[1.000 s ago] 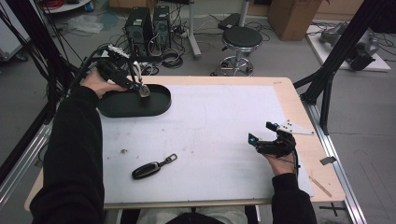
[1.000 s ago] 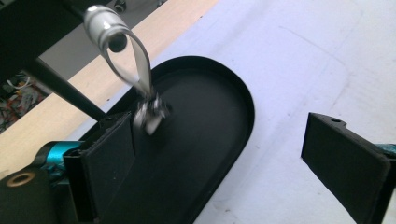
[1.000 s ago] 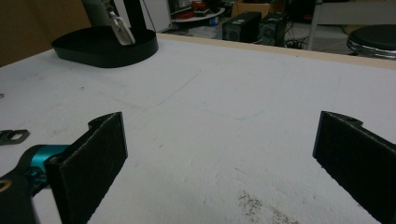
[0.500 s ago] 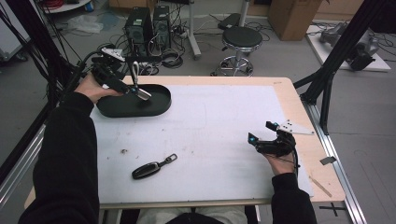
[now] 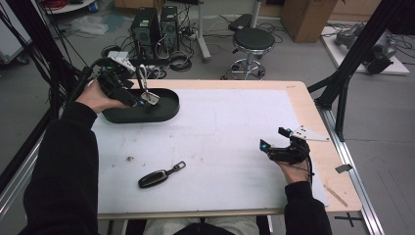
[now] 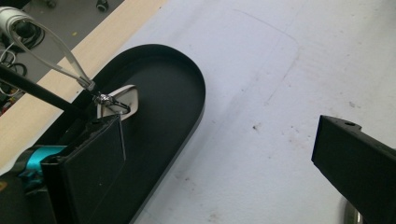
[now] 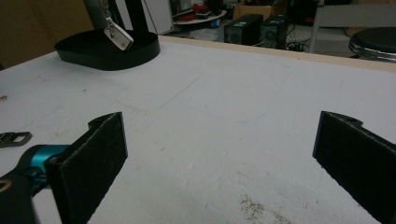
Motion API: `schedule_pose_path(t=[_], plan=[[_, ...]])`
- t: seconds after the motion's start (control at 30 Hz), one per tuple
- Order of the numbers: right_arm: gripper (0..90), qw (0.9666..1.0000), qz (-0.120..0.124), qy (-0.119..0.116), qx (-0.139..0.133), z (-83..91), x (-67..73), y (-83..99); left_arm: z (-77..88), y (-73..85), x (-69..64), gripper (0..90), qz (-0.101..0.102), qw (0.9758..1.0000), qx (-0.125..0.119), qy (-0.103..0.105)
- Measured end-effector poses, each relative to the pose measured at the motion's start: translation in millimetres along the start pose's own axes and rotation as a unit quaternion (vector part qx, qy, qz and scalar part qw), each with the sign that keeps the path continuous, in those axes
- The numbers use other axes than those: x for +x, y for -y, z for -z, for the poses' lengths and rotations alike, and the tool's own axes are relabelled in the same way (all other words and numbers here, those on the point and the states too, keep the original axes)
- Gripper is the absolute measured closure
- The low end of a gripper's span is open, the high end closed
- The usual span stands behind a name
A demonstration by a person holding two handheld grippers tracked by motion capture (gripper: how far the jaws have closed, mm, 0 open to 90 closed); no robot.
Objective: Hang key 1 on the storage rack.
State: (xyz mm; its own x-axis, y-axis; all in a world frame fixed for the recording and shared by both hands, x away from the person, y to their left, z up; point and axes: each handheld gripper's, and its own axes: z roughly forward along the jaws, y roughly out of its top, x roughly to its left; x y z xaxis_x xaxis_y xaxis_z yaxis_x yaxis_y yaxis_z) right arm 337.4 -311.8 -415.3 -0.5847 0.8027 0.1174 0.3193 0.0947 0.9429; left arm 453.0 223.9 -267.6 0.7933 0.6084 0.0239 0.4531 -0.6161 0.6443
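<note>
From the high view, we saw the left gripper [image 5: 128, 91] over the black tray [image 5: 166, 110], its jaws just opening. The white key fob [image 5: 152, 98] hung inside, its wire loop [image 5: 142, 76] caught on the gripper. In the left gripper view one jaw partly hid the fob [image 6: 125, 99]; nothing lay between the wide jaws. In the right gripper view, the right gripper [image 7: 219, 163] gaped empty, low over the table [image 7: 224, 107].

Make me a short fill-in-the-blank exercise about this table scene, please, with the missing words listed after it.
1. The white key fob hangs over the black ____.
2. The black car key lies on the ____ mat.
3. The right tool has its jaws ____, with nothing between them.
4. The tray sits nearest the ____ tool.

Missing words: tray; white; open; left
</note>
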Motion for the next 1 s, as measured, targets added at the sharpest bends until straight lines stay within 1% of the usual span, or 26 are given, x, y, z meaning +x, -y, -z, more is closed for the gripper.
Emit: schedule_pose_path(t=[0.13, 0.27, 0.3, 0.33, 0.43, 0.5, 0.53, 0.6, 0.77, 0.9, 0.93, 1.0], plan=[[2.1, 1.0, 0.0, -0.001, 0.001, -0.3, 0.4, 0.1, 0.2, 6.3, -3.5, 3.2, 0.005, 1.0, -0.004, -0.001], [2.1, 1.0, 0.001, -0.001, 0.0, -0.6, 0.1, 0.1, -0.2, 18.1, -8.4, 3.2, 0.012, 0.9999, -0.01, 0.001], [2.1, 1.0, 0.001, -0.001, 0.0, -0.8, 0.1, 0.1, -0.2, 18.1, -8.4, 3.2, 0.012, 0.9999, -0.01, 0.001], [2.1, 1.0, -0.001, -0.001, 0.001, -0.8, 0.5, 0.1, -0.7, 21.6, -10.4, 3.2, 0.012, 0.9999, -0.011, 0.002], [2.1, 1.0, 0.004, 0.0, 0.002, -1.5, 0.4, 0.3, -1.1, 25.4, -14.5, 3.2, 0.013, 0.9998, -0.013, 0.003], [2.1, 1.0, 0.002, -0.001, 0.004, -1.7, 1.0, 0.3, -1.1, 26.2, -15.7, 3.2, 0.01, 0.9998, -0.014, 0.003], [2.1, 1.0, 0.006, 0.0, 0.004, -2.2, 0.7, 0.4, -1.1, 27.9, -17.9, 3.2, 0.008, 0.9999, -0.014, 0.003], [2.1, 1.0, 0.006, 0.001, 0.005, -2.2, 1.1, 0.5, -1.0, 30.2, -20.3, 3.2, 0.007, 0.9998, -0.017, 0.004], [2.1, 1.0, 0.005, 0.001, 0.007, -2.1, 1.5, 0.5, -2.1, 37.5, -24.4, 3.2, 0.009, 0.9997, -0.021, 0.006], [2.1, 1.0, 0.005, 0.001, 0.008, -2.4, 1.9, 0.6, -2.7, 40.8, -26.6, 3.2, 0.009, 0.9997, -0.021, 0.007], [2.1, 0.9999, 0.007, 0.002, 0.008, -2.6, 1.7, 0.8, -3.3, 42.1, -28.7, 3.2, 0.005, 0.9998, -0.019, 0.008], [2.1, 0.9999, 0.007, 0.003, 0.009, -3.0, 1.6, 0.8, -4.9, 43.1, -31.4, 3.2, 0.004, 0.9998, -0.019, 0.008]])
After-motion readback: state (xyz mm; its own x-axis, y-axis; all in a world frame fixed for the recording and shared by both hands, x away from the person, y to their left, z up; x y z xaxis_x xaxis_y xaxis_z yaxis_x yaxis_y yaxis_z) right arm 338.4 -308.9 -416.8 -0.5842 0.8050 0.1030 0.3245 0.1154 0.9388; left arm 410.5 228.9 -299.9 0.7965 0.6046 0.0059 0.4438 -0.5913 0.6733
